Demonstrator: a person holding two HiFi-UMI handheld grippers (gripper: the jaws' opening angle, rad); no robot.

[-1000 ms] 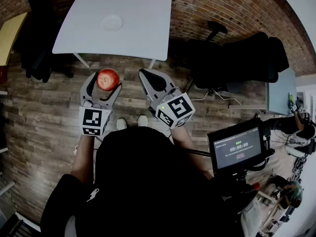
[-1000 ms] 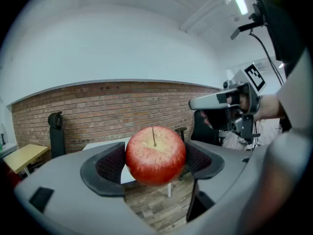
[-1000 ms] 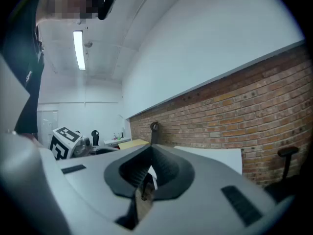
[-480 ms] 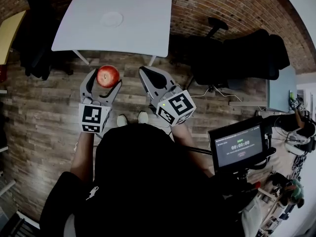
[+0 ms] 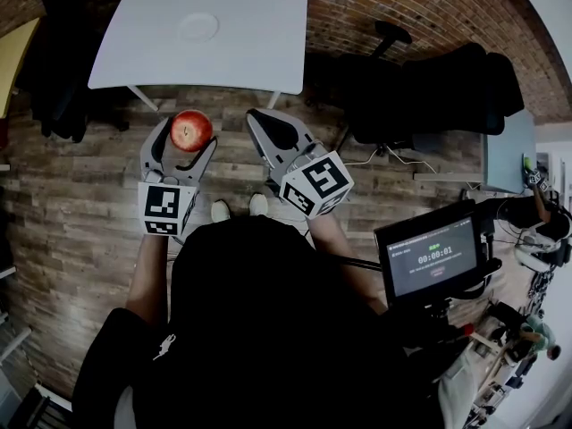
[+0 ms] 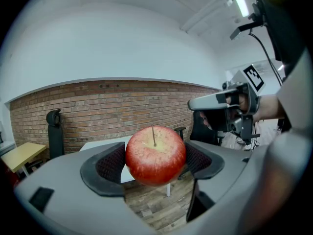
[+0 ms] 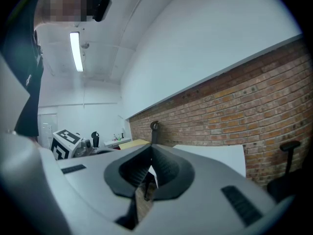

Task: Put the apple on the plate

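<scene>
- The left tool (image 5: 186, 138) has its two jaws pressed on the sides of the red apple (image 5: 191, 130). That holds the apple tight so it does not drop.
- The apple's stem points up, so it is the right way up to be set down.
- The apple is up in the air over the wooden floor (image 5: 71, 213). It is close to the near edge of the white table (image 5: 259, 52) but not over it yet.
- The plate (image 5: 198, 27) is small and white. It lies on the table, farther away than the apple, with nothing on it.
- The right tool (image 5: 271, 125) has its jaws shut together with nothing in them. It hangs just right of the apple, likely because one tool is enough for this job.
- I think the apple has to go farther, over the plate, then down. Only then should the jaws open.
</scene>
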